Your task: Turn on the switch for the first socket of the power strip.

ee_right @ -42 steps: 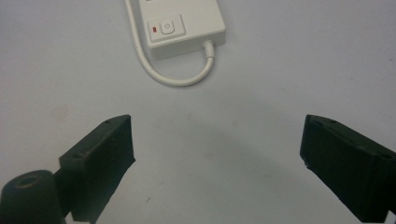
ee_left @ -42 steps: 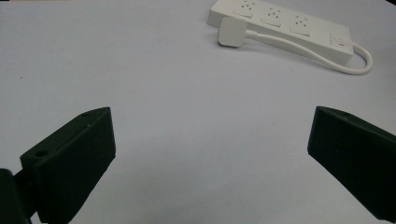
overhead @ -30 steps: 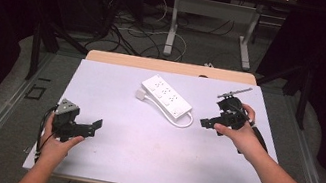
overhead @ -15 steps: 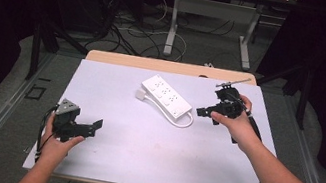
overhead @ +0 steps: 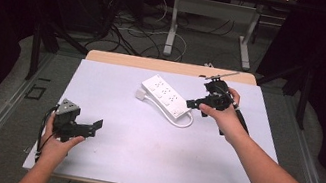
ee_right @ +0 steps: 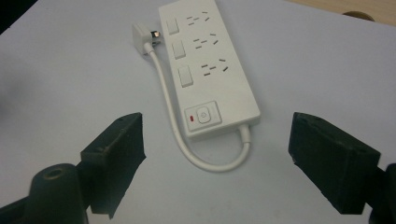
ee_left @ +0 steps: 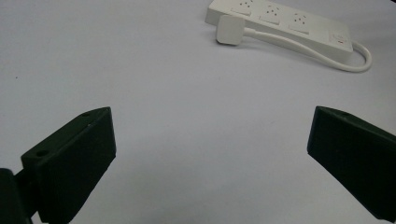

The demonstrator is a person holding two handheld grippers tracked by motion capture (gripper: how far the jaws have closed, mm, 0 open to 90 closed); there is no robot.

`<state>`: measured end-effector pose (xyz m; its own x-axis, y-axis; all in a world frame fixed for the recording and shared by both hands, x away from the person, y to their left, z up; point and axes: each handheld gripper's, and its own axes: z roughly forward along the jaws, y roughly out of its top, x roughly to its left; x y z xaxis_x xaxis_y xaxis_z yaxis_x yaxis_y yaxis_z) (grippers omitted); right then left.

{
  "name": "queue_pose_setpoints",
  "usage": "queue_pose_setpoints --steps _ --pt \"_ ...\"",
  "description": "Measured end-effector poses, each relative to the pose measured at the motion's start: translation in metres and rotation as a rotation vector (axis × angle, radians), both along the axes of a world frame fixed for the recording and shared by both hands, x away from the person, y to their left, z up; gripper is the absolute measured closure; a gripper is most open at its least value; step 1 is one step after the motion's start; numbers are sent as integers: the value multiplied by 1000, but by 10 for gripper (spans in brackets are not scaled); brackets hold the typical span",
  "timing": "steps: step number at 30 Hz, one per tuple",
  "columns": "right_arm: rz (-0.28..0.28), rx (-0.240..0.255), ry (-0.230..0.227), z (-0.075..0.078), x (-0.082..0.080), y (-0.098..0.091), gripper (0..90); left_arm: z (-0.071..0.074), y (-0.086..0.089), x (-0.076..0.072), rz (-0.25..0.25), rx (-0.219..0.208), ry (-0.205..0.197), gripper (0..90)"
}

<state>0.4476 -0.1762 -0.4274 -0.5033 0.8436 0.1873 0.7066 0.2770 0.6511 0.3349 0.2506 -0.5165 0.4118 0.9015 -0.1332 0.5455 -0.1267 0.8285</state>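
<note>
A white power strip (overhead: 164,96) with three sockets lies at an angle on the white table top (overhead: 139,158). Its short cord (ee_right: 187,149) loops back along its side to a flat plug (ee_right: 142,37). My right gripper (overhead: 199,98) hovers just right of the strip's switch end, open, with nothing between its jaws. In the right gripper view the switch end (ee_right: 201,116) lies ahead of the right gripper (ee_right: 219,158). My left gripper (overhead: 92,129) rests near the front left of the table, open and empty. The left gripper (ee_left: 210,154) looks toward the distant power strip (ee_left: 280,21) and plug (ee_left: 229,35).
A bare wooden strip (overhead: 170,66) runs along the table's far edge, with a thin rod-like tool (overhead: 222,74) lying on it. Beyond the table are metal legs (overhead: 172,27) and floor cables. Dark curtains stand at both sides.
The right hand has carried its gripper left and a little farther away, closer to the strip's switch end. The left gripper has stayed put.
</note>
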Motion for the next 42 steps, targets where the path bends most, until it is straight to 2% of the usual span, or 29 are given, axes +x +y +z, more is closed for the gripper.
queue_pose_setpoints --steps 11,23,31,42 --pt "11 20 -58 3 8 18 189 0 0 0 -1 -1 -1 9" --pt "21 27 -117 0 16 32 190 0 0 0 -1 3 4 13" --pt "30 36 -146 -7 24 38 259 0 0 0 -3 5 3 13" --pt "31 19 -172 -16 35 41 332 -1 0 1 0 1 3 13"
